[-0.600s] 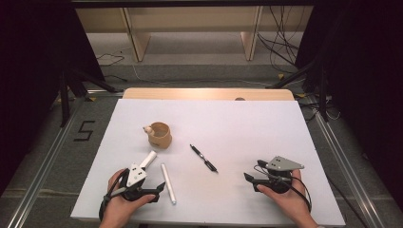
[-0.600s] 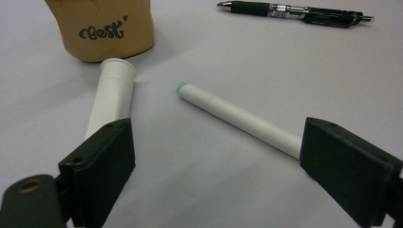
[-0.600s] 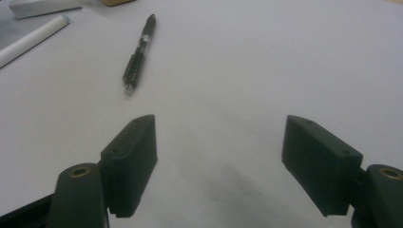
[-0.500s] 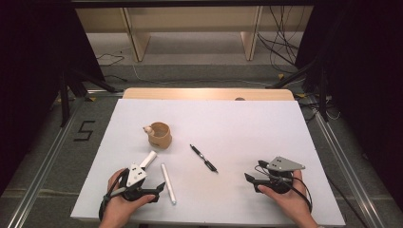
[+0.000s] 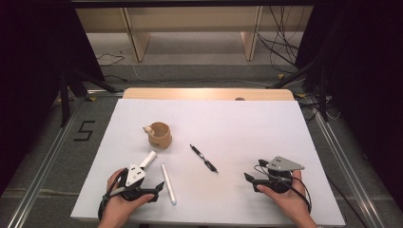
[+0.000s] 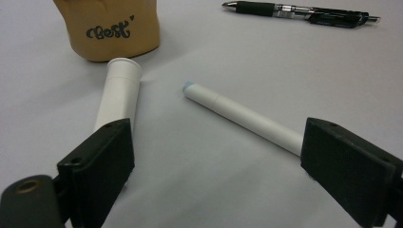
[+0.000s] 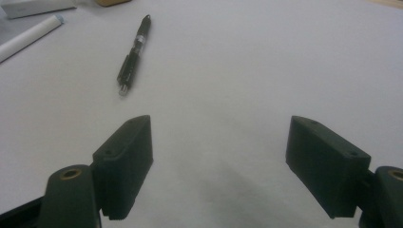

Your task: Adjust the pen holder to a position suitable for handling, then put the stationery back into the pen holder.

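Left gripper [image 5: 153, 190] low over the near left of the white table [image 5: 266, 133], jaws wide apart and clamped on nothing. White pen [image 6: 244, 118] lying flat between them in the left gripper view, its far tip pale blue, its near end running in beside one jaw; touching that jaw or not, hard to tell. White tube [image 6: 118, 92] flat beside the other jaw, partly hidden behind it, its round end close to the tan cup [image 6: 111, 28] (dark script lettering on its side), possibly touching it. In the high view, white pen [image 5: 167, 183] just beside the left gripper, white tube [image 5: 148, 160] between gripper and tan cup [image 5: 158, 135]. Black pen [image 5: 204, 158] flat near mid-table, well apart from both grippers. Right gripper [image 5: 250, 181] held low at the near right, jaws spread wide over bare table, gripping nothing; black pen [image 7: 133, 55] lying ahead of them.
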The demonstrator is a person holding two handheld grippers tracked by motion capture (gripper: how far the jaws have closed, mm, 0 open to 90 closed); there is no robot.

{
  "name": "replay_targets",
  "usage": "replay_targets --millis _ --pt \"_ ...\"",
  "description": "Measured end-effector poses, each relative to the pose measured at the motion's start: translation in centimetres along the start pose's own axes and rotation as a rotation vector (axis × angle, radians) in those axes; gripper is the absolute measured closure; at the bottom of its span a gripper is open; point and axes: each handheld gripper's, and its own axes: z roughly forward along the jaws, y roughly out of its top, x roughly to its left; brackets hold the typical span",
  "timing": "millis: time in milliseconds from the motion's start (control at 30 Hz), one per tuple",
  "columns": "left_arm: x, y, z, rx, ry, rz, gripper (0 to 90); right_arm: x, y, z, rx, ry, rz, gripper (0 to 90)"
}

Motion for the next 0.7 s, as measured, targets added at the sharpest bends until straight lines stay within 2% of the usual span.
replay_targets --millis 433,700 --pt "0.17 0.1 0.13 0.001 0.032 -0.034 15.2 -0.06 -0.12 -0.2 -0.01 0.001 0.003 24.4" --pt "0.52 0.22 0.27 0.004 0.035 -0.04 15.8 -0.14 -0.14 -0.3 -0.016 -0.009 0.006 24.4"
